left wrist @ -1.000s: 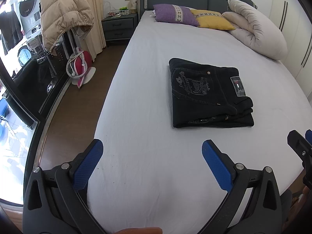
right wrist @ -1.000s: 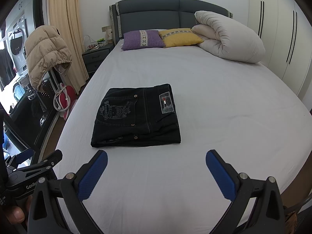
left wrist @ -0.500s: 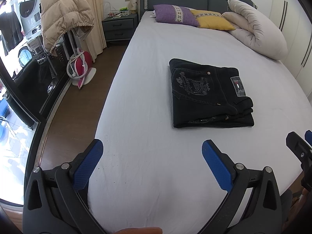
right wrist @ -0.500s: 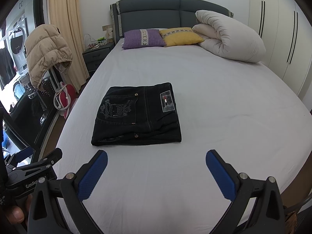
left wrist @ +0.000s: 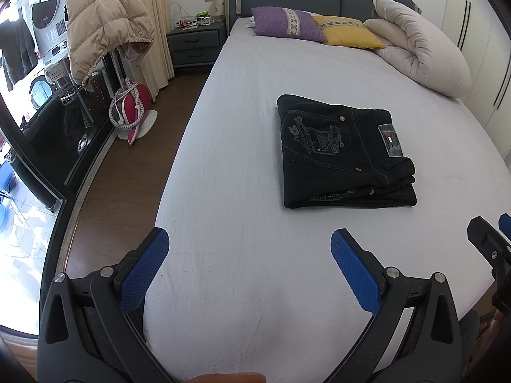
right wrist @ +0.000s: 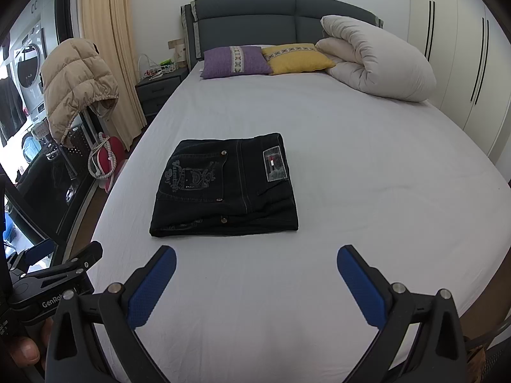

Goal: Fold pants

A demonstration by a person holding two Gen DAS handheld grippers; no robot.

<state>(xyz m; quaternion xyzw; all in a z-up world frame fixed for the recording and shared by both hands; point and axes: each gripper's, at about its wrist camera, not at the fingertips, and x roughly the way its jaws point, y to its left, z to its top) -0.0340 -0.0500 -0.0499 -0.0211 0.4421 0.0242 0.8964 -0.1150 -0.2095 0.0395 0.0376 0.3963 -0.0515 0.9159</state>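
Pants [left wrist: 345,153], black and folded into a compact rectangle, lie flat on the white bed sheet [left wrist: 242,134] in the left wrist view. They sit ahead of the left gripper [left wrist: 249,249] and off to its right, well apart from its fingertips. The left gripper's jaws are spread wide, with only bare sheet between the blue pads [left wrist: 143,271], and nothing is held. A stitched back pocket and a small label face upward on the pants. At the right edge of this view, part of the right gripper [left wrist: 491,245] shows, clear of the pants.

Right wrist view: the pants [right wrist: 223,185] lie directly ahead of the right gripper [right wrist: 255,265] and slightly to its left, near the fingertips but not touching them. The right gripper's jaws are likewise spread wide and hold nothing. The folded edge of the pants faces the gripper. Beyond the pants, a purple pillow [right wrist: 236,60], a yellow pillow [right wrist: 297,57] and a rolled white duvet [right wrist: 377,60] rest against the headboard end of the bed. The left gripper [right wrist: 54,277] appears at the lower left, beside the bed's edge.
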